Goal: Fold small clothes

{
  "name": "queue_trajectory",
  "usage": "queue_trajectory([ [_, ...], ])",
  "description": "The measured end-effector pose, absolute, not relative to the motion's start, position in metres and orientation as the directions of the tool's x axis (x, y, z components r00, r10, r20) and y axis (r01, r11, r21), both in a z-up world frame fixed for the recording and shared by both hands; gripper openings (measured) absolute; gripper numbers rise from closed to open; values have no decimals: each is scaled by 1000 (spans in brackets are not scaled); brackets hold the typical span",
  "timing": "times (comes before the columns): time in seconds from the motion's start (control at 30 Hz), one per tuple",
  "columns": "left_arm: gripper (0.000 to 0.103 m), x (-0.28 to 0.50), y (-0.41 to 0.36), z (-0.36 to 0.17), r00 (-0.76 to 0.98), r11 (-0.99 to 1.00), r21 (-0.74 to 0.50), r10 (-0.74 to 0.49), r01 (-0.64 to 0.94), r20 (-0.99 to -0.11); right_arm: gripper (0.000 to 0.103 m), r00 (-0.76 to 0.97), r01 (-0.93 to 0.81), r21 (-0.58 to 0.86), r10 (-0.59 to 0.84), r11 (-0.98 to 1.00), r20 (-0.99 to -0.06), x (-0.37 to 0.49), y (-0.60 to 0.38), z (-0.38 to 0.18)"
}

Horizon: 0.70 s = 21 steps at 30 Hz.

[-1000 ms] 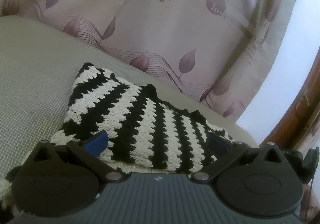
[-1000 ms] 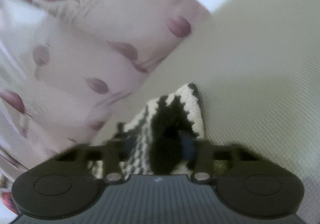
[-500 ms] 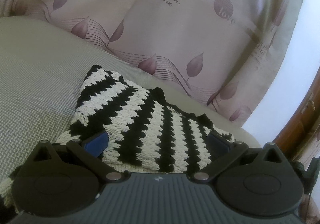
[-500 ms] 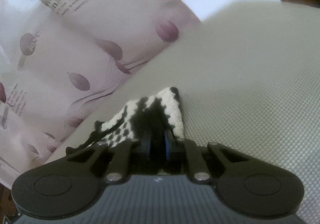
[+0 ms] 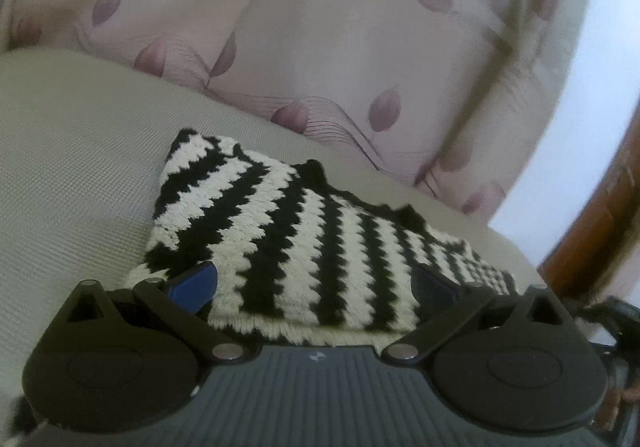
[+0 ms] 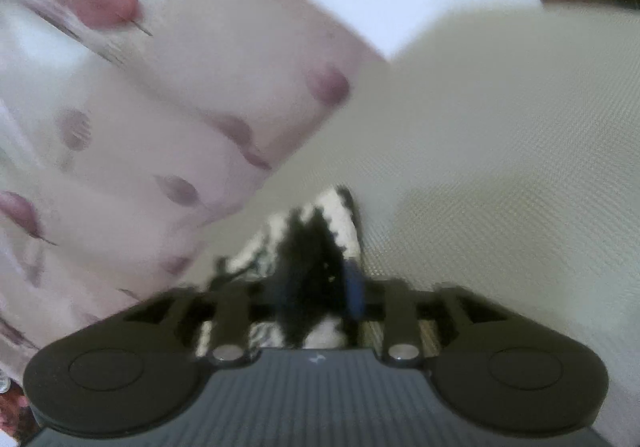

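Note:
A black-and-cream zigzag knit garment lies folded on a pale woven cushion. My left gripper hovers at its near edge, jaws wide open, with the blue pads on either side of the knit and not pressing it. In the blurred right wrist view a peaked corner of the same garment stands between the fingers of my right gripper. Its jaws are opening, and the pads stand a little apart with the dark knit between them.
A pale curtain with purple leaf prints hangs right behind the cushion's far edge and also fills the left of the right wrist view as curtain. A brown wooden frame stands at far right. Bare cushion stretches to the right.
Half a second ago the right gripper's pads were pinched together on the knit corner; now they have parted and the view has shifted. The left gripper stays wide open over the garment.

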<state>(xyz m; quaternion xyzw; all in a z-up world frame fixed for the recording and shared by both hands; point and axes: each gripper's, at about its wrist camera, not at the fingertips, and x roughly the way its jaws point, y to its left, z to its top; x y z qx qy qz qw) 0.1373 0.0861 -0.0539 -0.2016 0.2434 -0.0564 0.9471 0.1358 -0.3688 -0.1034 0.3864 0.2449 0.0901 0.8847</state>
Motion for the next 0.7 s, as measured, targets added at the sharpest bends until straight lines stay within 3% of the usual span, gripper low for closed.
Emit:
queue_trajectory([
  [0.03, 103, 123, 87, -45, 882, 913, -407, -221, 36, -416, 70, 862, 0, 711, 360, 703, -356, 118, -373, -97],
  [0.1, 103, 99, 89, -33, 883, 924, -373, -242, 83, -401, 76, 848, -68, 668, 396, 741, -353, 81, -380, -89],
  [0.2, 103, 62, 95, -21, 881, 943, -309, -246, 122, -404, 76, 819, -132, 646, 450, 752, -356, 27, -391, -88],
  [0.3, 103, 28, 111, -22, 867, 933, -325, -288, 157, -407, 76, 798, -162, 634, 478, 756, -366, -14, -397, -93],
  [0.5, 102, -25, 146, -31, 853, 933, -347, -255, 94, -455, 76, 788, -210, 562, 479, 800, -387, -70, -379, -101],
  [0.67, 92, -44, 175, -46, 806, 869, -491, -334, 63, -489, 76, 771, -245, 538, 498, 806, -396, -86, -367, -105],
  [0.7, 85, -45, 177, -49, 797, 865, -498, -336, 52, -501, 76, 769, -247, 543, 503, 803, -395, -87, -366, -105],
])
